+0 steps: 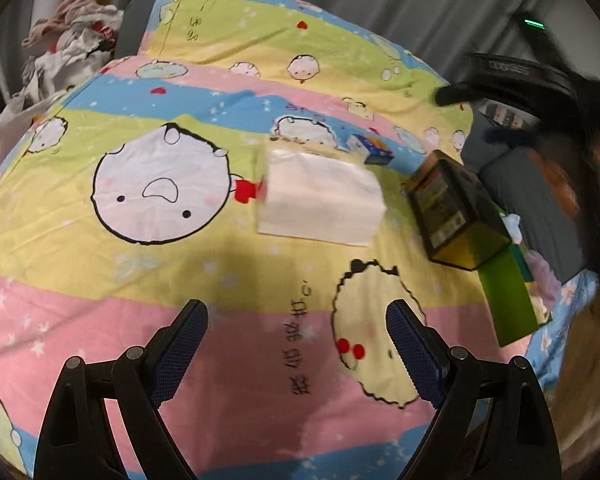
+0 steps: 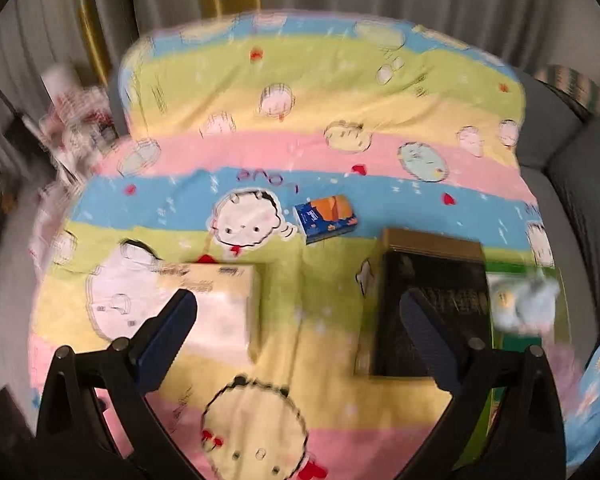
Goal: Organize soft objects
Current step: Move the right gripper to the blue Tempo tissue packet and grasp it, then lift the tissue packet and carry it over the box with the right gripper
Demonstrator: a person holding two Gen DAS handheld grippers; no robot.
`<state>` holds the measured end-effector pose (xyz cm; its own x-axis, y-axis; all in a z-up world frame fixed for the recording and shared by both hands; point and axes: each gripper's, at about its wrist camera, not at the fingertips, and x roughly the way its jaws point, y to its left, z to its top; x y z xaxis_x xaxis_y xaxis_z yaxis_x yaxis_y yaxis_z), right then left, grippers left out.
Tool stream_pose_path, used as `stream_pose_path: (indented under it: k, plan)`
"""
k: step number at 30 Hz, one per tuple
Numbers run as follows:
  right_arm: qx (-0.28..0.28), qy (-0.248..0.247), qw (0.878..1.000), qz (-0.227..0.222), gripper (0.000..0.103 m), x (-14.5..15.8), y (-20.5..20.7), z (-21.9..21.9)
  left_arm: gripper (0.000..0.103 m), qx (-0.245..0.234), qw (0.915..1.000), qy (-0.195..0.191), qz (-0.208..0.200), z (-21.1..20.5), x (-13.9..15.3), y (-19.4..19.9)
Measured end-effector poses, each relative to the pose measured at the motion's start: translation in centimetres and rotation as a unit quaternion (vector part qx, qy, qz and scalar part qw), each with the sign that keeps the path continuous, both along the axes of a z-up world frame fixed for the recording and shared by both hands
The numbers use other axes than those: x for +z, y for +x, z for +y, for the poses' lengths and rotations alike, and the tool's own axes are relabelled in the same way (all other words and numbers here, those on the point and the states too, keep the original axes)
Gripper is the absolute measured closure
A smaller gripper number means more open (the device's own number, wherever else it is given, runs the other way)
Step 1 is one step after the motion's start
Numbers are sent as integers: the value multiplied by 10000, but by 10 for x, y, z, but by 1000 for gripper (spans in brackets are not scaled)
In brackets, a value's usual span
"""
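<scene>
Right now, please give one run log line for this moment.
left hand-held gripper: open, empty | right hand-held gripper: open, empty | tissue pack, black box: on bedspread, untouched

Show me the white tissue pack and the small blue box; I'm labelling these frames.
white tissue pack (image 1: 320, 196), left wrist view, middle of its top face.
small blue box (image 2: 326, 218), right wrist view, centre of its top.

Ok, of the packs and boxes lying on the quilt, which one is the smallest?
The small blue and orange tissue pack, lying farthest back on the blue stripe. The white tissue pack and the black and gold box are both clearly bigger.
</scene>
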<state>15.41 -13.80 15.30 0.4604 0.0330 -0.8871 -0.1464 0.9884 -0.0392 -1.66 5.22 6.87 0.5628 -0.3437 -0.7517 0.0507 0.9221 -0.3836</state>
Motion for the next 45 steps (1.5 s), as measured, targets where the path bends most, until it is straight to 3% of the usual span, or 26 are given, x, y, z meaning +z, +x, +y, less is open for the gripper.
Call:
stream_pose_path:
  k: [5, 11, 18, 19, 20, 23, 26, 30, 36, 41, 45]
  plan:
    - [230, -714, 9937, 835, 3, -49, 87, 15, 12, 28, 9999, -30, 95, 6, -13, 11]
    - [140, -585, 9858, 1565, 7, -104, 155, 14, 12, -70, 9998, -114, 178, 7, -24, 24]
    - [143, -884, 9759, 1990, 11, -139, 180, 0, 12, -175, 9991, -297, 240, 6, -32, 32]
    - [88, -735, 9758, 2057, 22, -143, 180, -4, 12, -183, 9990, -301, 257, 5, -33, 33]
    - [39, -562, 9762, 2096, 27, -144, 179, -7, 12, -176, 9990, -299, 280, 5, -34, 34]
    - [27, -483, 9799, 1936, 28, -140, 172, -8, 12, -136, 9991, -264, 310, 4, -34, 35]
    - [-84, -372, 9820, 1848, 29, -123, 158, -9, 12, -44, 9993, -225, 293, 6, -31, 33]
    - [78, 223, 9878, 1537, 28, -73, 120, -2, 12, 99, 9997, -74, 218, 8, -23, 24]
    - [721, 775, 9900, 929, 28, -4, 4, 20, 12, 380, 9991, 78, 160, 14, -10, 3]
    - [1000, 1094, 9856, 815, 27, -17, -77, 19, 12, 487, 9986, 145, 157, 19, -3, -22]
    - [887, 1386, 9833, 774, 27, -42, -129, 19, 12, 574, 9979, 258, 166, 20, -1, -39]
